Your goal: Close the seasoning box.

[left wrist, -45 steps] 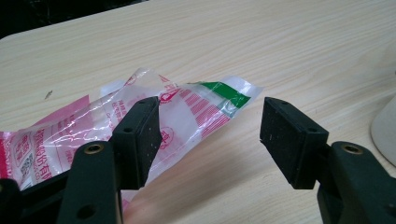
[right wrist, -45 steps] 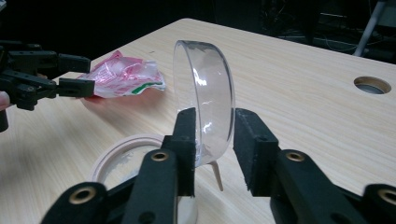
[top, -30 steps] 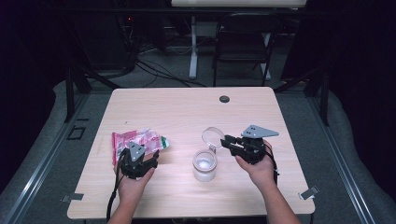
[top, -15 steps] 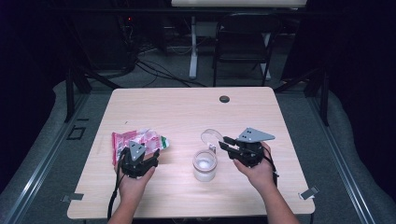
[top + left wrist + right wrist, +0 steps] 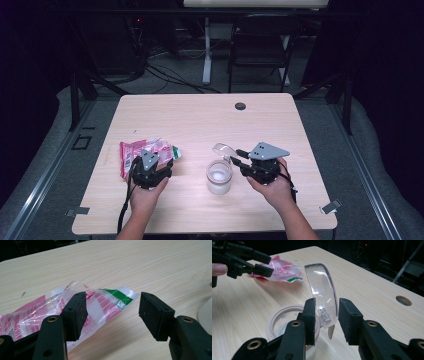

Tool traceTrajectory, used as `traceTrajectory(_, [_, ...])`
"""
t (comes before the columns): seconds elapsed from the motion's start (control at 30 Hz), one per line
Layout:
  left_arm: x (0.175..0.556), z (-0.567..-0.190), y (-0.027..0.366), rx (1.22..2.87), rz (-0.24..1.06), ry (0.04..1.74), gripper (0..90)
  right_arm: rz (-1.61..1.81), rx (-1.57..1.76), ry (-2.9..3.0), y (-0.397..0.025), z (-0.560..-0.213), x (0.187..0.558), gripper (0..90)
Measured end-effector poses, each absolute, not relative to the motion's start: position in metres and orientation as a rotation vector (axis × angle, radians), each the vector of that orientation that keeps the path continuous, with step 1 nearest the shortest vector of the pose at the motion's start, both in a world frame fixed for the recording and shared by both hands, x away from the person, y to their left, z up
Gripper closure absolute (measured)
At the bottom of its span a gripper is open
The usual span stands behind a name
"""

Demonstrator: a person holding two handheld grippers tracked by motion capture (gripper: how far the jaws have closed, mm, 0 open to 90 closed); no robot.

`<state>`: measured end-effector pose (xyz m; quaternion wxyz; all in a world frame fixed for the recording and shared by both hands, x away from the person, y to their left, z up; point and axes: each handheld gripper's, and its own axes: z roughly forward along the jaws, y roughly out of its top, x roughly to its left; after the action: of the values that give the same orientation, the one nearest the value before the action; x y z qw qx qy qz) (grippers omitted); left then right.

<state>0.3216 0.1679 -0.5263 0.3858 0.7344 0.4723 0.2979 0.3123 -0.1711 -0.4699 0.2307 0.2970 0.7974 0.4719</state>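
Right gripper (image 5: 326, 315) sits w/ jaws around the clear lid (image 5: 322, 290) of the jar (image 5: 219, 176); lid tilted up over the jar mouth, can't tell if jaws actually pinch it, small gap on one side. Jar stands mid-desk (image 5: 200, 120), white stuff inside. Left gripper (image 5: 112, 311) jaws spread wide, over the red-white plastic bag (image 5: 100, 302) lying flat at desk's left, one jaw above the bag

A dark folding chair (image 5: 263, 47) stands beyond the wooden table (image 5: 200, 120).
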Motion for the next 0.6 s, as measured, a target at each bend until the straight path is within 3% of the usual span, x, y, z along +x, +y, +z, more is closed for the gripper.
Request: traceTrajectory(0.6, [0.327, -0.529, 0.157, 1.896, 0.731, 1.168, 39.6, 1.256, 0.697, 2.218, -0.159, -0.475, 0.299, 57.5])
